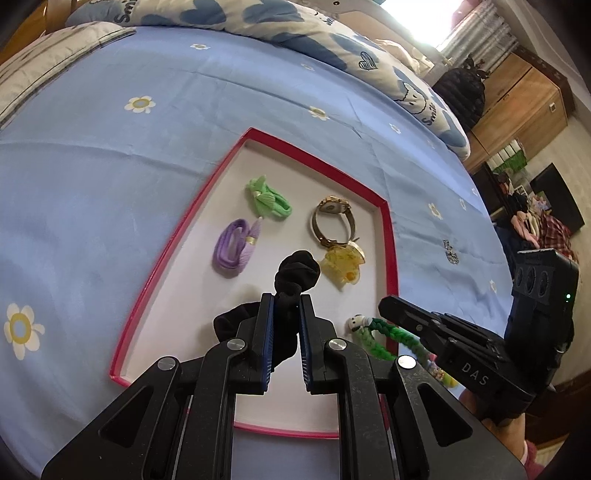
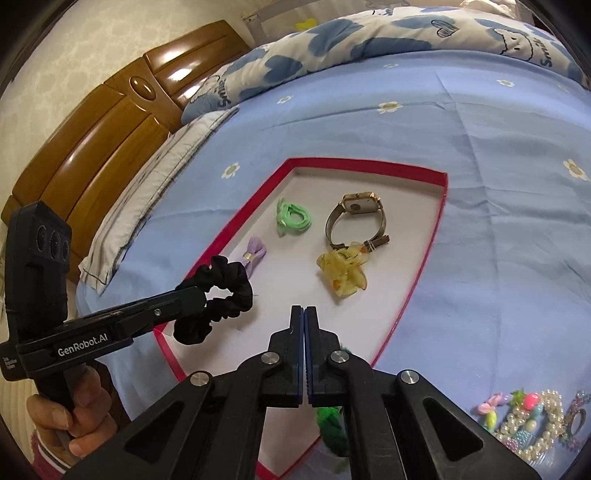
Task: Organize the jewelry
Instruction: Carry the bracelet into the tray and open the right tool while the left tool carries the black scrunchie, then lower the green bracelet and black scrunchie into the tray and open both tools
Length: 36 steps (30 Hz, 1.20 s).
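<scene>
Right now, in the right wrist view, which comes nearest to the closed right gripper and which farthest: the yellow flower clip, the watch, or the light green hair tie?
From the right gripper:
1. Yellow flower clip, just ahead, slightly right.
2. Watch, beyond the clip.
3. Light green hair tie, ahead-left; too near the watch's distance to rank firmly.

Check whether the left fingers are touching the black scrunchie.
Touching. In the left wrist view, both fingers press the black scrunchie between them above the red-rimmed tray.

A home bedroom is showing here: a bed (image 2: 480,147) is lying under a blue flowered sheet, a wooden headboard (image 2: 110,129) is standing at its edge, and a patterned quilt (image 1: 295,29) is lying bunched along its far side.
</scene>
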Motion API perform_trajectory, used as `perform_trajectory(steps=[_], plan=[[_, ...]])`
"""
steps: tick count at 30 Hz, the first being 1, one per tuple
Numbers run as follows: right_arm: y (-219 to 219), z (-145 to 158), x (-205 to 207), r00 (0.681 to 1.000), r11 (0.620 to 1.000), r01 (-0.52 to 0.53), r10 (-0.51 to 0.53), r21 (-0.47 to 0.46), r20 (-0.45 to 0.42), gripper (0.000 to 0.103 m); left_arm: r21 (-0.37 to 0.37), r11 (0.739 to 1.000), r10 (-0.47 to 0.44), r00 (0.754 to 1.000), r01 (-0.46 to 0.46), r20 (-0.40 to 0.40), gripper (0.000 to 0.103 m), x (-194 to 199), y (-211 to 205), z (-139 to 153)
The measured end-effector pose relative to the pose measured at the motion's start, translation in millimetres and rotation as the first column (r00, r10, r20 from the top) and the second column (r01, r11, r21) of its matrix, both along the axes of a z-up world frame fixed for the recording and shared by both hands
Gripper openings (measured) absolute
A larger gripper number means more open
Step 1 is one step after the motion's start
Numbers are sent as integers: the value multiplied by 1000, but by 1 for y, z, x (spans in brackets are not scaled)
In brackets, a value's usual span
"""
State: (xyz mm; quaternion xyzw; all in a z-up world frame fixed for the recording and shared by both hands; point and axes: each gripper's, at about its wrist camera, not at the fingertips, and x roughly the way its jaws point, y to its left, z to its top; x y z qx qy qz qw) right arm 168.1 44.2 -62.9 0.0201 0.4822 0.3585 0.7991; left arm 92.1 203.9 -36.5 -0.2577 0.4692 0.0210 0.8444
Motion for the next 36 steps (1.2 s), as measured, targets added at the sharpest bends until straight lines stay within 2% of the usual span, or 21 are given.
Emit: perform_trajectory(steps=[7,8,12,13,15,17,22,25,26,31,36], plan=[[-16,-4,1,1000,1000,24,-24,-18,-2,0,-6,1000,-4,1000,4,12,11,0,-1,0],[-19,-3,1,1000,1000,19,-19,-7,-13,7,-5,1000,-6,1000,6,14,11,0,-1,1],[-22,0,-5,1000,1000,-7,7,7,-23,12,-5,1000,-12,1000,13,18,11,1,-3,1],[-20,1,-9,1000,1000,-17,17,-11,-12,14,-4,1000,-14,1000,14,18,11,1,-4,2],[-13,0,-14,999,996,-34,35,-79,10,30,-3,1000,-17,1000,17,22,11,1,-5,4],[-10,0,-20,998,993,-51,54,-102,27,33,2,1000,-19,999,19,26,11,-1,-4,6],[-16,-3,-33,998,989,-50,55,-141,31,33,-2,1000,-13,999,13,30,11,-2,-2,8],[-16,-9,-37,998,984,-49,55,-173,26,19,-3,1000,-13,999,13,34,11,-4,-3,10],[-18,-10,-38,998,983,-39,45,-181,33,11,0,1000,-14,999,14,36,11,-4,-3,11],[-23,3,-34,998,991,-16,25,-136,64,10,-2,1000,-4,999,4,35,11,-5,1,11],[-11,9,-21,998,996,-21,27,-91,64,10,-6,1000,4,999,-4,33,11,-4,6,11]])
